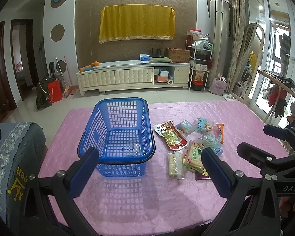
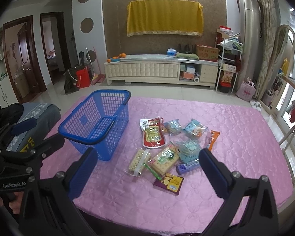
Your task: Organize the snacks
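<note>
Blue basket (image 1: 118, 137) is sitting on the pink quilted tabletop (image 1: 127, 200), toward its left half, with nothing showing through the mesh inside it; black handles are lying folded down along its rim. Snack pile is lying just right of the basket, loosely scattered, some packets overlapping.

Pile contents, as seen from the right wrist view:
- red-and-white pouch (image 2: 153, 135) is lying nearest the basket, apart from its wall
- clear cracker pack (image 2: 138, 162) is resting beside a green-labelled biscuit pack (image 2: 164, 159), edges touching
- purple packet (image 2: 169, 182) is lying closest to the near tabletop edge
- orange stick wrapper (image 2: 213, 139) is lying at the far right of the pile
- several pale blue wrapped sweets are sitting between these; labels too small to read

Left gripper (image 1: 149, 173) is hovering above the near tabletop edge, facing the basket, fingers (image 1: 84, 173) spread wide and holding nothing. Right gripper (image 2: 149, 172) is hovering over the snack pile, its fingers (image 2: 212, 173) likewise spread wide, gripping nothing. Both grippers are staying clear of every packet
</note>
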### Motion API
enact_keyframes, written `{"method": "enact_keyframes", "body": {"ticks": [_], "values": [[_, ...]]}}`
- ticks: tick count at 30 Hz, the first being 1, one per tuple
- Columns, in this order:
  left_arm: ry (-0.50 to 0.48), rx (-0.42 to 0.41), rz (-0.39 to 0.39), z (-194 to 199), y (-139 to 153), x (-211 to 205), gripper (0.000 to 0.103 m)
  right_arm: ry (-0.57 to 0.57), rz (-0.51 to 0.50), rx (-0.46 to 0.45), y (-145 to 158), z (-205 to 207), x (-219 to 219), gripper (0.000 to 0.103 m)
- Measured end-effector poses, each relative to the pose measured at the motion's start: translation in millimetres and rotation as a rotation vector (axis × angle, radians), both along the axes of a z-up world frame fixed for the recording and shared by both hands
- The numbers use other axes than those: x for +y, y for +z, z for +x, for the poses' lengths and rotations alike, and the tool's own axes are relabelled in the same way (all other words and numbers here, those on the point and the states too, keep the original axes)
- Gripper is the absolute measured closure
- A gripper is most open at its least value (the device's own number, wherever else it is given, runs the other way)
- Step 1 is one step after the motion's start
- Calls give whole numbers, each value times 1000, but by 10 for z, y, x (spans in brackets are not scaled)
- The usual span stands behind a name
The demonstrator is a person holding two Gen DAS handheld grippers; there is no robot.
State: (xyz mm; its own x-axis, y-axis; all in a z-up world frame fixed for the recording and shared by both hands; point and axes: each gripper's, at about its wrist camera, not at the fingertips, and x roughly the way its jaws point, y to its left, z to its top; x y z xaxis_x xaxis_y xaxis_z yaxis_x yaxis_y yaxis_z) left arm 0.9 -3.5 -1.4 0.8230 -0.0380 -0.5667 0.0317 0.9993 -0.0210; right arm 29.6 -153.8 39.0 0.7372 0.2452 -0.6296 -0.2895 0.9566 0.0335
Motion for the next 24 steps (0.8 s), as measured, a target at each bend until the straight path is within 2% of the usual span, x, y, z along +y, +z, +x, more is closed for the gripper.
{"method": "enact_keyframes", "body": {"ticks": [12, 21, 24], "values": [[-7, -3, -7, -17, 31, 11, 0, 7, 7, -6, 46, -16, 8, 0], [-67, -2, 15, 151, 86, -175, 0, -60, -61, -58, 118, 42, -143, 0], [-94, 5, 17, 273, 103, -285, 0, -36, -17, -65, 153, 73, -264, 0]]}}
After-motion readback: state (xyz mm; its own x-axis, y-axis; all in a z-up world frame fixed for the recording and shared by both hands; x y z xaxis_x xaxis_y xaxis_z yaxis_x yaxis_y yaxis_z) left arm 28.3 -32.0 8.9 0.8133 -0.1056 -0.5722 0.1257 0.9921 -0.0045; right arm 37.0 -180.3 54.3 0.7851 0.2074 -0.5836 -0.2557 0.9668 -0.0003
